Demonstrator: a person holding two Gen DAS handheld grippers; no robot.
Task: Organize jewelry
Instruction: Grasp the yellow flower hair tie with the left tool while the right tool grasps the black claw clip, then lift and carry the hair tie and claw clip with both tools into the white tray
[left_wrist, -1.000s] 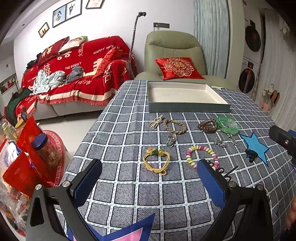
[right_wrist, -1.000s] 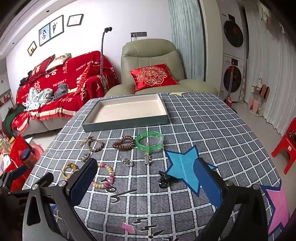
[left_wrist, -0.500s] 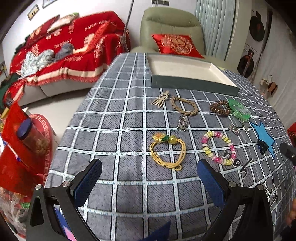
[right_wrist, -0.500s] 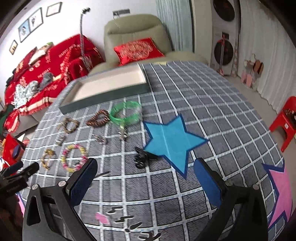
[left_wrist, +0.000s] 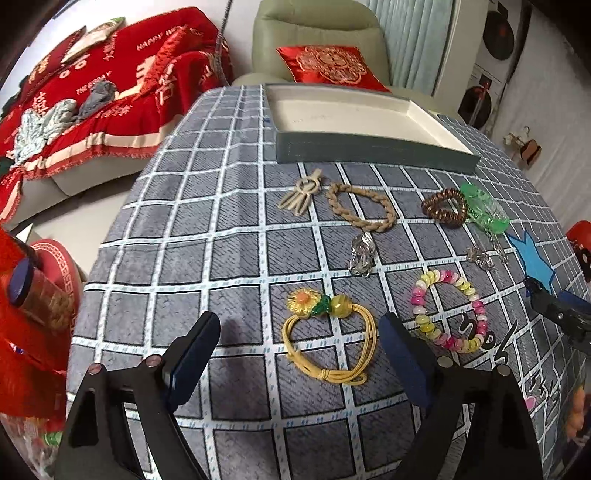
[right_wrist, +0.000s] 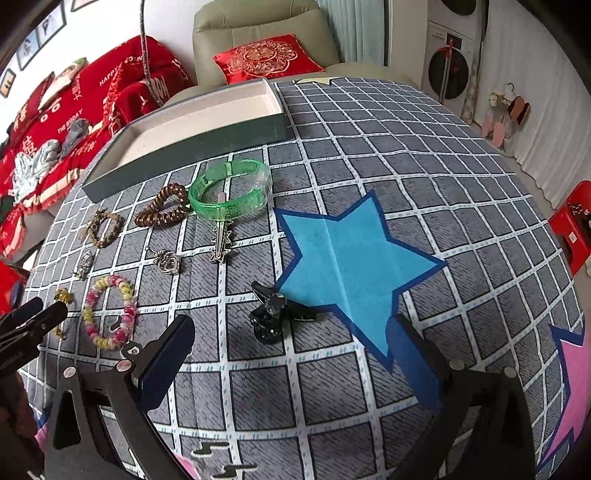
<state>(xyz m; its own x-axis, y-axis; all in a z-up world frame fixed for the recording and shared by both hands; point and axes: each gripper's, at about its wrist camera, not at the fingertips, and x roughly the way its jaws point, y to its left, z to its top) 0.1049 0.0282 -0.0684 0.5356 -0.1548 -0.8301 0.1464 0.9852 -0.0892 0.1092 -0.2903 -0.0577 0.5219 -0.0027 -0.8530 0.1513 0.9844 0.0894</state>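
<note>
Grey grid-pattern cloth (left_wrist: 236, 258) covered the worktop, with a red-draped sofa (left_wrist: 92, 92) and a green armchair (left_wrist: 317, 37) behind it. Open tray (left_wrist: 369, 151), dark green walls and pale lining, sat at the far edge with nothing in it.

Jewelry was all loose on the cloth, none in the tray:
- tan knotted tassel piece (left_wrist: 303, 192) and braided tan bracelet (left_wrist: 360, 206) just in front of the tray
- brown bead bracelet (right_wrist: 162, 210) touching the green translucent bangle (right_wrist: 231, 188)
- silver charm (left_wrist: 362, 254) near the braided bracelet
- silver heart pendant (right_wrist: 168, 260) and silver bar clip (right_wrist: 221, 240) near the bangle
- yellow cord bracelet (left_wrist: 328, 339) with a flower bead, nearest the left side
- pink and yellow bead bracelet (left_wrist: 448, 308) just beside it
- black hair clip (right_wrist: 273, 314) at the tip of the blue star print (right_wrist: 351, 258)

Left gripper (left_wrist: 299, 354) hung over the cloth, jaws wide, straddling the yellow cord bracelet in the left wrist view; contact could not be judged. Right gripper (right_wrist: 291, 358) was jaws wide too, holding nothing, with the black hair clip just ahead between the fingers.
</note>
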